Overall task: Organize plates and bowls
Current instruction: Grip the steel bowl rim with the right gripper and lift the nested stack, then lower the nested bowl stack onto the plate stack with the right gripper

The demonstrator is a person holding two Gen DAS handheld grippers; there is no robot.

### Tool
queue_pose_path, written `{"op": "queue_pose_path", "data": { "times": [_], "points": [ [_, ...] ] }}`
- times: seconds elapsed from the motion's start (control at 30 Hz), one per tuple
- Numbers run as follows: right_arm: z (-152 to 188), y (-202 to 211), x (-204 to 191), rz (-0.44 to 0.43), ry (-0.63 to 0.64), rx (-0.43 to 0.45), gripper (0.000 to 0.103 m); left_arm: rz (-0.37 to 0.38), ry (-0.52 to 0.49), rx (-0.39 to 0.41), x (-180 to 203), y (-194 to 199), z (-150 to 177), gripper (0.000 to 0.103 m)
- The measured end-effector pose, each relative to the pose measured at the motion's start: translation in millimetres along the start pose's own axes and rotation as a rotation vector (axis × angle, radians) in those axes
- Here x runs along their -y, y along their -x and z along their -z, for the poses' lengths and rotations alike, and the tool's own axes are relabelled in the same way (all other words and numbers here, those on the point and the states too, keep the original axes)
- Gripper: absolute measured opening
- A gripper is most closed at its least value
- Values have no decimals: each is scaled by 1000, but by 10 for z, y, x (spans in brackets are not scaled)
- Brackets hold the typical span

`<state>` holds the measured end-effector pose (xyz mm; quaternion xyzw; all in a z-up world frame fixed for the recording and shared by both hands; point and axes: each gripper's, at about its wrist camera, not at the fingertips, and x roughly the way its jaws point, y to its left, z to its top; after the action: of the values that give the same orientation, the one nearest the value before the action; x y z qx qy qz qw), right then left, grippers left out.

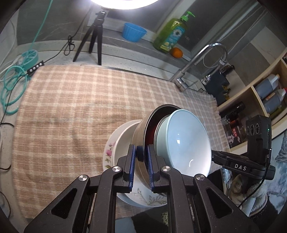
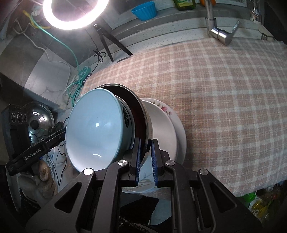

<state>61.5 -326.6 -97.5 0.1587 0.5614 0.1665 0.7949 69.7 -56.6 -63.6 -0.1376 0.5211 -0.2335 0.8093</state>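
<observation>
A steel bowl (image 1: 141,129) (image 2: 148,123) with a dark inside holds a pale blue bowl (image 1: 184,138) (image 2: 95,129) nested in it. Under them are a white dish (image 1: 123,136) (image 2: 163,129) and a floral plate (image 1: 109,152) (image 2: 166,109), at the near edge of the checked cloth (image 1: 71,107) (image 2: 224,107). My left gripper (image 1: 140,157) is shut on the steel bowl's rim. On the opposite side, my right gripper (image 2: 146,154) is shut on the same rim. Whether the stack is off the cloth I cannot tell.
At the back stand a tripod (image 1: 95,35) with a ring light (image 2: 71,16), a blue tub (image 1: 133,32), a green soap bottle (image 1: 170,34) and an orange (image 1: 176,52). A faucet (image 1: 181,84) rises right; shelves with bottles (image 1: 269,89) beyond. Teal cable (image 1: 12,89) lies left.
</observation>
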Motion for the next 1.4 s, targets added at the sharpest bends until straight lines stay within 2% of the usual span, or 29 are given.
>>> {"op": "queue_pose_path", "data": {
  "times": [0.33,0.93,1.4],
  "points": [
    [71,-37,102,2,-20,-11,12,-13,-2,-42,39,-136,55,10],
    [74,-58,123,-21,-29,-20,13,-17,21,-68,-15,-176,97,10],
    [81,-58,106,-23,-25,-19,14,-32,11,-50,-23,-110,110,10]
  ]
}}
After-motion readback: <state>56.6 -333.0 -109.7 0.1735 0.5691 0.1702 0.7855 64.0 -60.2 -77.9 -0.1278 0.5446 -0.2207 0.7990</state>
